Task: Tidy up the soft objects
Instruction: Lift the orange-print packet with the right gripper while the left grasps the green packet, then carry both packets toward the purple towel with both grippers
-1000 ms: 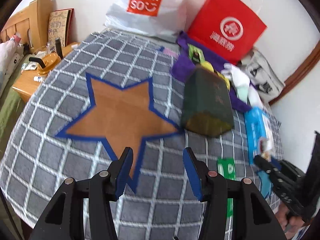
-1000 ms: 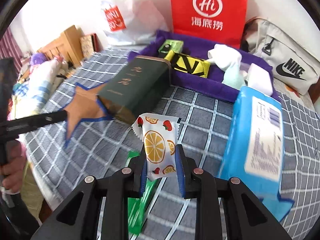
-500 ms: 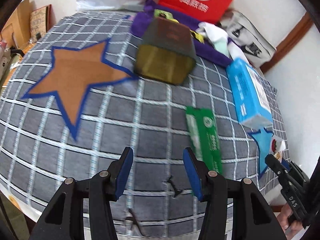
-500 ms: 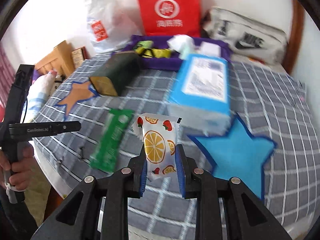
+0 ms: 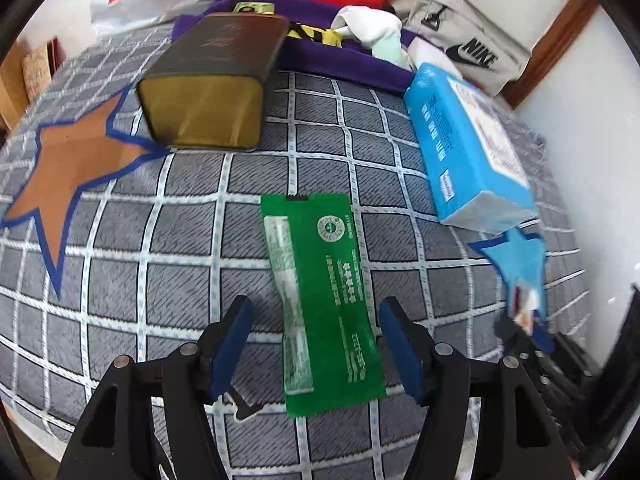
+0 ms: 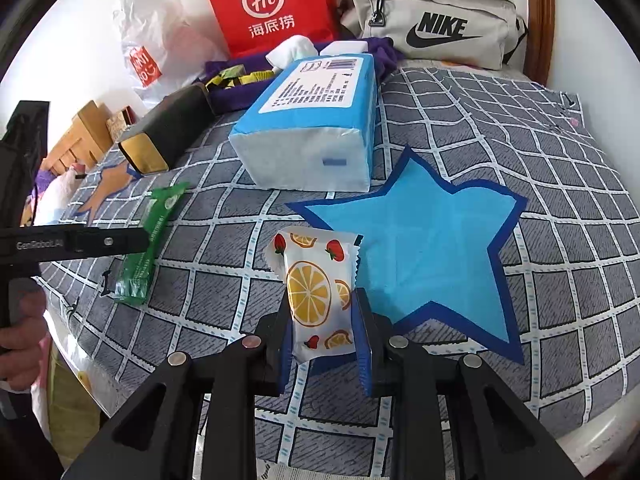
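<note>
1. The right hand-held gripper [image 6: 322,344] is clamped on a fruit-print sachet [image 6: 316,292], held upright just over the near-left edge of the blue star [image 6: 424,248] on the checked cloth [image 6: 560,200].
2. That sachet looks light and pillowy; the pads pinch its lower half, and the crimped top stands free above them. I'd guess it would crush before it slipped.
3. The left hand-held gripper [image 5: 314,344] is spread wide and holds nothing. Its fingers straddle the near end of the green packet [image 5: 324,292].
4. The green packet lies flat on the cloth, between the dark tin [image 5: 212,84] and the blue tissue pack [image 5: 464,136] but nearer the edge. Its long axis runs away from the left gripper, roughly in line with the fingers.
5. It seems thin, floppy film with something stiffer inside. Taking it across the narrow width, near the middle, looks safest; an end grip would probably let it droop.
6. The orange star [image 5: 68,164] sits off to the left, partly under the tin's corner.
</note>
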